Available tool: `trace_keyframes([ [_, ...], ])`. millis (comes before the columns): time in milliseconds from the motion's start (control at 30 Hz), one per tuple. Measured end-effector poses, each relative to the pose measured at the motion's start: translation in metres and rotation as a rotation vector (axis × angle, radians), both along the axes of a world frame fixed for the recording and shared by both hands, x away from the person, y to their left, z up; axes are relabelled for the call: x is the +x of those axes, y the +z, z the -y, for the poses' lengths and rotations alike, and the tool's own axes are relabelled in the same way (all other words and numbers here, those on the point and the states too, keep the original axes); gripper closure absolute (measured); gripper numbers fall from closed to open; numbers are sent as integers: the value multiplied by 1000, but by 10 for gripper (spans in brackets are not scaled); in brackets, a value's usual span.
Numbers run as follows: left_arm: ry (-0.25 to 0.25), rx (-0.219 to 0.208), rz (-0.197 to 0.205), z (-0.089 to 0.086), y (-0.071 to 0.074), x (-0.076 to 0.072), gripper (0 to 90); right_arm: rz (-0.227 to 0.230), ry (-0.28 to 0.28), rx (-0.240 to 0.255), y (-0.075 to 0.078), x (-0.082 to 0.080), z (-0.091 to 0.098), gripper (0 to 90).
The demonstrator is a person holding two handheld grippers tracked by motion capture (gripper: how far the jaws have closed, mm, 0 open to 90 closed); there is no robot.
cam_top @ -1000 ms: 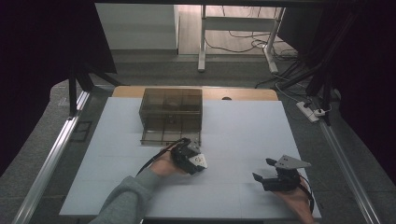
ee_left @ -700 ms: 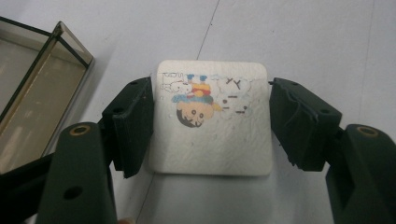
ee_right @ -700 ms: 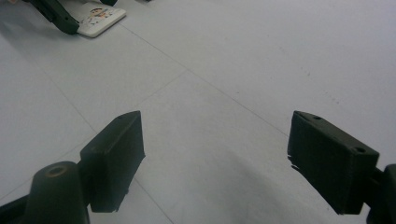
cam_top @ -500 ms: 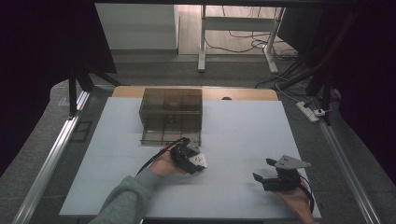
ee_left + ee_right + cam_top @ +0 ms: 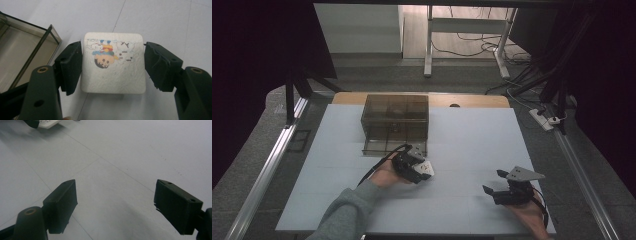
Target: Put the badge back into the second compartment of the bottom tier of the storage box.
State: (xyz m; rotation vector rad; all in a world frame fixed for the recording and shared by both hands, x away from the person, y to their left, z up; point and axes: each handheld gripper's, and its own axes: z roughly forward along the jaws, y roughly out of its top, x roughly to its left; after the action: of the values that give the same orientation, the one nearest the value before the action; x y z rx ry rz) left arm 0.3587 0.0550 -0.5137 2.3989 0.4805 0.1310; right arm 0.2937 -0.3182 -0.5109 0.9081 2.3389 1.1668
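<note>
- Pale grey table (image 5: 472,145) under you, dark room beyond it, and a smoky clear drawer box (image 5: 396,116) at its far middle as your landmark
- Your left gripper (image 5: 113,65) sits just in front of the drawer box, near its right front corner, and its jaws are clamped on a white square tile (image 5: 113,66)
- That tile, with a small cartoon print on its face, lies flat between your two black pads (image 5: 71,66): one presses its left edge, the other its right edge, and the printed end points away from your hand
- Beside your left pad you can see the open drawer (image 5: 22,52) of the box, close by but not touching the tile
- Your right gripper (image 5: 503,184) rests well to the right of the drawer box and nearer to you, its jaws spread wide with nothing but bare table between them
</note>
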Motion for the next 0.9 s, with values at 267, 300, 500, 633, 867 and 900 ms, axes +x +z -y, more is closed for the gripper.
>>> trace_keyframes([
  [267,3,-24,12,-4,6,-2,327,-1,2,-3,0,0,0,187],
  [300,4,-27,15,-4,7,-2,327,-1,2,-2,0,0,0,187],
  [500,8,-41,28,-7,13,-3,327,-1,3,-2,0,0,0,188],
  [633,15,-50,32,-10,16,-3,327,-2,6,0,0,0,0,188],
  [867,23,-69,48,-14,23,-5,327,11,0,8,1,-1,1,193],
  [900,23,-73,50,-15,25,-5,327,14,-1,8,1,-1,1,195],
])
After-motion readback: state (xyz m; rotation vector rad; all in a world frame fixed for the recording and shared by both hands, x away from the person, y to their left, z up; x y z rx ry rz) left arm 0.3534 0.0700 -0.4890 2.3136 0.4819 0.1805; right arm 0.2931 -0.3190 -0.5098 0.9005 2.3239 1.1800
